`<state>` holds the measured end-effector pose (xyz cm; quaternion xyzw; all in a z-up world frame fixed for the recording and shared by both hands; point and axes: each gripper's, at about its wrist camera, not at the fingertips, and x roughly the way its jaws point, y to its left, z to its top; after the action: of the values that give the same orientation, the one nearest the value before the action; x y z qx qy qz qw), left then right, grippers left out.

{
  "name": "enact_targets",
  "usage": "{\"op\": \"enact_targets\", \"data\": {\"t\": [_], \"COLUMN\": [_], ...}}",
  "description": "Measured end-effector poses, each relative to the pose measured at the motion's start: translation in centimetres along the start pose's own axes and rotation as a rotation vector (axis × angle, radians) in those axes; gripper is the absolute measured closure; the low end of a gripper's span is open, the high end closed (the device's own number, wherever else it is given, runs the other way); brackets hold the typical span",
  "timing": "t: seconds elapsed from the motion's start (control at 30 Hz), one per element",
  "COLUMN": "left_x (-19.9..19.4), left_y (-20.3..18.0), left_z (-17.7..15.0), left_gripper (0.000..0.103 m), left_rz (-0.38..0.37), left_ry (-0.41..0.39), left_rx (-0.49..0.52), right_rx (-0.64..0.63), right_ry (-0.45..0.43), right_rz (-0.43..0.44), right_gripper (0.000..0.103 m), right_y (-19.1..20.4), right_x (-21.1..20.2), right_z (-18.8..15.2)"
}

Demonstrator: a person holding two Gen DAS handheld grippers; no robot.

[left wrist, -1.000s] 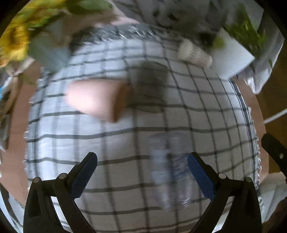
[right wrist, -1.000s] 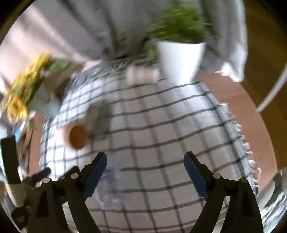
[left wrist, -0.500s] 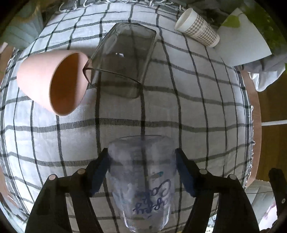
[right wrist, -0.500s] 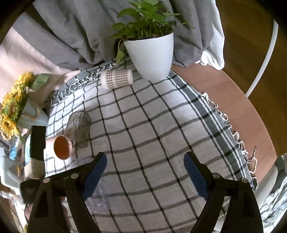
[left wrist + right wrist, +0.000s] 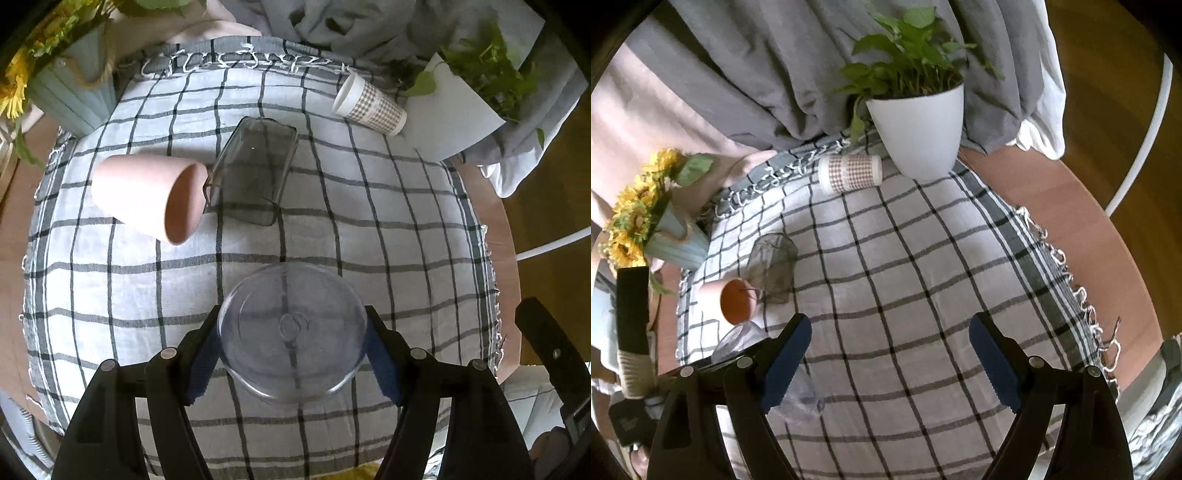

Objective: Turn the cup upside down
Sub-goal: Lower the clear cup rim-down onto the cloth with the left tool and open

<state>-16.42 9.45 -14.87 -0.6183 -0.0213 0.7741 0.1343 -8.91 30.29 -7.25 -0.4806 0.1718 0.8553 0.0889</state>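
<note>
My left gripper (image 5: 291, 341) is shut on a clear plastic cup (image 5: 291, 328). Its round base faces the camera and it is held over the checked cloth (image 5: 369, 258). The same cup shows faintly in the right wrist view (image 5: 746, 341), partly hidden behind my right gripper's left finger. My right gripper (image 5: 890, 354) is open and empty above the cloth (image 5: 923, 266). A pink cup (image 5: 147, 195) lies on its side, its mouth touching a smoky glass tumbler (image 5: 255, 170), also on its side. A gingham paper cup (image 5: 369, 105) lies at the far right.
A white plant pot (image 5: 918, 125) stands at the far edge beside the gingham cup (image 5: 849, 173). A blue vase of sunflowers (image 5: 665, 236) stands at the far left. Grey and pink fabric hangs behind. Bare wooden table (image 5: 1089, 229) shows on the right.
My left gripper has closed on the clear cup and tipped it, so its base now faces the camera instead of its side. My right gripper has stayed open and nearly still.
</note>
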Motion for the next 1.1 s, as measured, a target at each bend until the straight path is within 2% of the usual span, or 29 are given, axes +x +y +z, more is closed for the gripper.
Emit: {"op": "enact_targets", "data": {"t": [0.17,0.7,1.03,1.1], "left_x": [-0.7,-1.0,-0.1,0.1], "left_y": [-0.6,-3.2,-3.5,-3.6], "left_z": [-1.2,-3.3,-3.1,-3.1], "left_gripper": [0.032,0.033,0.03,0.027], "left_rz": [-0.007,0.049,0.007,-0.001], "left_ry": [-0.003,-0.027,0.007,0.013], "left_rx": [0.021,0.095,0.093,0.092], "right_rx": [-0.027,-0.049,-0.042,-0.045], "right_ry": [-0.016,-0.005,-0.001,-0.005], "right_rz": [-0.002,-0.052,-0.062,-0.062], "right_gripper": [0.016,0.016,0.016,0.016], "right_y": [-0.1,-1.6,-2.1,-2.2], "right_x": [-0.6,-0.9,-1.0,-1.1], "right_z": [-0.1,-1.5,-1.7,-1.8]}}
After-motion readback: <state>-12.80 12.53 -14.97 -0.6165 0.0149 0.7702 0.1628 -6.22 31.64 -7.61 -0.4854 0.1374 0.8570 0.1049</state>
